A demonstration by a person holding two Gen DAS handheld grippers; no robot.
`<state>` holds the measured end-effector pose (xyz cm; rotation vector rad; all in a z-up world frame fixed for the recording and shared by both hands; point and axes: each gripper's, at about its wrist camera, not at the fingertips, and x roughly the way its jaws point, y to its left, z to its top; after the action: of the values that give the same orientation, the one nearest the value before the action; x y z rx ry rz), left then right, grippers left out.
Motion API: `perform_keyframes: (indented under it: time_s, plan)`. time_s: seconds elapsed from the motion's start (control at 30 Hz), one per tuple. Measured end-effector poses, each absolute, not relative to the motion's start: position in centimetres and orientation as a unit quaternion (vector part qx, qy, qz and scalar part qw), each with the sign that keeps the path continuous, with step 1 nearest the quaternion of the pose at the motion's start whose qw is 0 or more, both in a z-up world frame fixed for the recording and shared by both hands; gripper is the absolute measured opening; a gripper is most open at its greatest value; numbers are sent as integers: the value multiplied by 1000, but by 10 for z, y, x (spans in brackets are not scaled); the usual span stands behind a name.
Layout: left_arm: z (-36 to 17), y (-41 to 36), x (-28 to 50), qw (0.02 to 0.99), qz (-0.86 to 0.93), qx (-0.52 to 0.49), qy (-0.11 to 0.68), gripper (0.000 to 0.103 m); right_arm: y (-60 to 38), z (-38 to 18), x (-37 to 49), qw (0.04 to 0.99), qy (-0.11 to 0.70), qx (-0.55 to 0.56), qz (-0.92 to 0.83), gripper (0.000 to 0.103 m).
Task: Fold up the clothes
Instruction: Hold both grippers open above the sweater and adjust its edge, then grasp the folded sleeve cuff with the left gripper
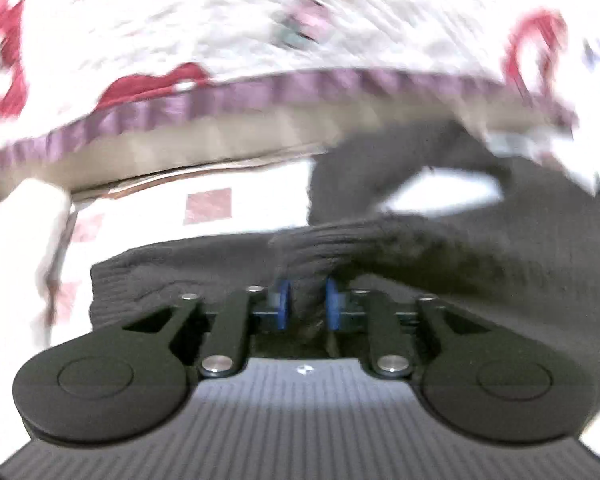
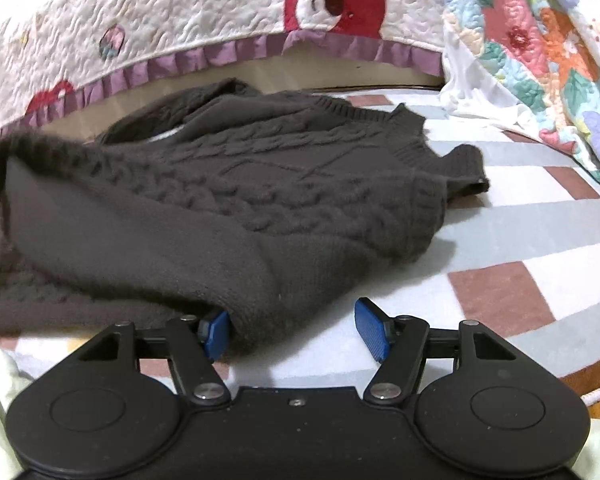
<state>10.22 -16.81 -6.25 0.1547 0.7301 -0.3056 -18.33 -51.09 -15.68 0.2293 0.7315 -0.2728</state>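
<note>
A dark brown cable-knit sweater (image 2: 260, 184) lies on a checked mat, partly folded over itself, its ribbed hem toward the left. My right gripper (image 2: 296, 330) stands open at the sweater's near edge; its left blue pad (image 2: 216, 330) touches the knit and the right pad (image 2: 372, 330) is over bare mat. In the blurred left wrist view, my left gripper (image 1: 307, 306) is shut on a bunched fold of the sweater (image 1: 440, 256), lifted off the mat. The blue pads (image 1: 283, 304) pinch the knit between them.
A white quilt with red bears and a purple frill (image 2: 188, 60) hangs behind the sweater, also in the left view as the quilt (image 1: 220, 92). A floral quilt (image 2: 540, 52) lies at the right. The checked mat (image 2: 520, 240) stretches right of the sweater.
</note>
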Motion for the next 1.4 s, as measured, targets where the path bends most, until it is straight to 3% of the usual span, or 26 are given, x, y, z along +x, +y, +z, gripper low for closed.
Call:
perform_keyframes:
  time_s: [0.03,0.1,0.23,0.37,0.5,0.53,0.57,0.6,0.63,0.77,0.83,0.87,0.93,1.07,1.1,1.2,1.4]
  plan:
    - [-69,-164,109,921,-111,74,366,53,-508,-155,-182,918,360,99,-136,69]
    - [-79,-155,115,916,-95,55,386,54,-503,-152,-181,917,366,79,-139,69]
    - [-89,-140,108,896,-131,33,422,67,-495,-140,-185,912,381,51,-142,70]
    - [-102,-129,105,880,-147,49,449,68,-474,-115,-187,916,382,23,-117,69]
    - [-117,-104,118,859,-146,-54,488,68,-435,-77,-171,932,362,-8,-12,68]
    - [-119,-99,118,851,-157,-83,494,63,-426,-71,-160,932,362,-12,13,67]
    - [-120,-96,117,843,-175,-109,497,59,-417,-66,-145,931,363,-10,42,52]
    - [-121,-94,116,835,-195,-126,498,47,-410,-65,-126,922,380,0,76,11]
    - [-120,-94,113,833,-209,-126,496,43,-402,-64,-106,911,397,9,109,0]
    - [-116,-95,107,839,-221,-102,488,43,-380,-75,-51,902,424,0,85,1]
    - [-123,-98,119,831,-193,-124,507,51,-379,-84,-35,902,430,20,42,3]
    - [-128,-101,129,823,-188,-141,518,53,-386,-90,-32,901,430,48,2,11]
    - [-137,-110,141,821,-189,-148,518,67,-411,-101,-36,895,417,129,-95,24]
    - [-142,-125,145,848,-188,-136,477,74,-459,-112,-75,870,353,247,-240,43]
    - [-141,-127,145,853,-202,-137,462,69,-468,-114,-84,866,356,230,-266,43]
    - [-141,-133,143,866,-237,-115,425,13,-486,-118,-103,858,353,198,-317,44]
    - [-120,-107,128,893,-200,-127,382,13,-517,-127,-126,855,336,204,-339,44]
